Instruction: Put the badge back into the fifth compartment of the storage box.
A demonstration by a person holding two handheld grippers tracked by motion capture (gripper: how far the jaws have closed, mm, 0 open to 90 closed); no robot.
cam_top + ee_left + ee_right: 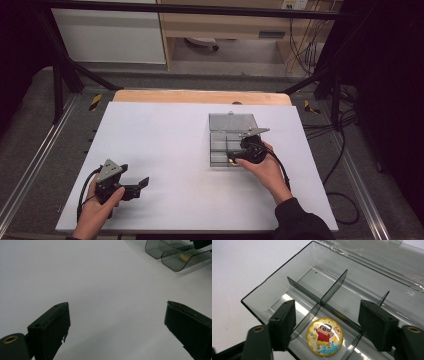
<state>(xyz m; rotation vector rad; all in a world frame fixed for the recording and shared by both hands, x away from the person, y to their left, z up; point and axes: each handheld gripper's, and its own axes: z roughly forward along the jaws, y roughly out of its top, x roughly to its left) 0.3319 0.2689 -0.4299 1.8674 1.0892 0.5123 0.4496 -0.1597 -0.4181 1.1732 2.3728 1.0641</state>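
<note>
**Badge dropped in the box — time to back out**

My right gripper (325, 322) hangs over the near edge of the clear box (220, 131), right of centre on the white table (165, 150). Its jaws stand partly open with nothing pressed between them — the round cartoon badge (325, 340) lies flat on the floor of a near compartment, just below the jaws and clear of both pads. The box lid (372, 255) is thrown back on the far side. My left gripper (141, 184) rests at the near left, well apart from the box, jaws wide and empty.

I judge the placing step as done: the badge is released and sits between dividers. Next I'd lift the right gripper straight up so the pads miss the dividers, then see to the lid.
</note>
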